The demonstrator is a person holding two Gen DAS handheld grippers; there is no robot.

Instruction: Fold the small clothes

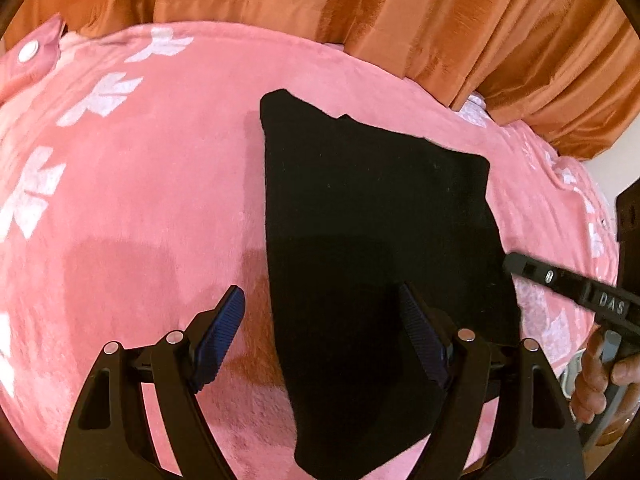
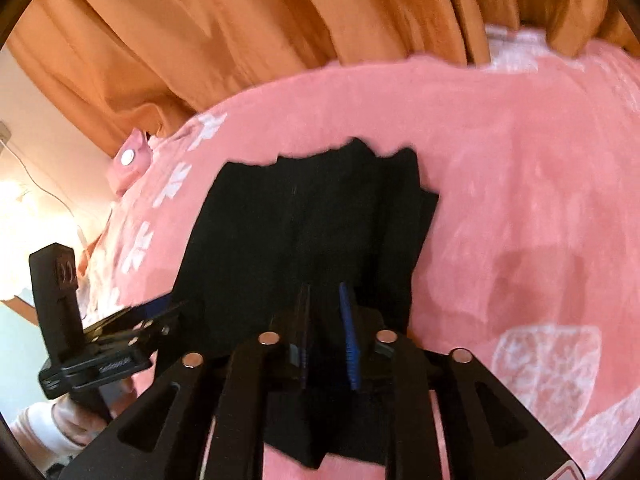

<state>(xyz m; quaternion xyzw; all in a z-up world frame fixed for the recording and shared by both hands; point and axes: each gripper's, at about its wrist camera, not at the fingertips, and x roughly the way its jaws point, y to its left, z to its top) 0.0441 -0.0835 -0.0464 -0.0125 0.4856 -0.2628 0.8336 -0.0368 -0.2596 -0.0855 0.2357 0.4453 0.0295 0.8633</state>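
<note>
A black folded garment (image 1: 372, 220) lies flat on a pink blanket (image 1: 140, 200); the right wrist view shows its layered far edge (image 2: 300, 220). My left gripper (image 1: 320, 300) is open wide just above it, one finger over the blanket and the other over the cloth's left part. It also shows side-on in the right wrist view (image 2: 168, 308). My right gripper (image 2: 326, 300) hangs over the garment's near edge, jaws a narrow gap apart, with dark cloth under and behind them. No cloth is visibly pinched. Its tip (image 1: 510, 260) sits at the garment's right edge.
Orange curtains (image 1: 400, 8) hang behind the blanket's far edge. A pink flap with a round snap (image 1: 30, 54) sits at the far left corner. A person's hand (image 1: 600, 372) holds the right gripper; a white sleeve (image 2: 40, 428) is at the left one.
</note>
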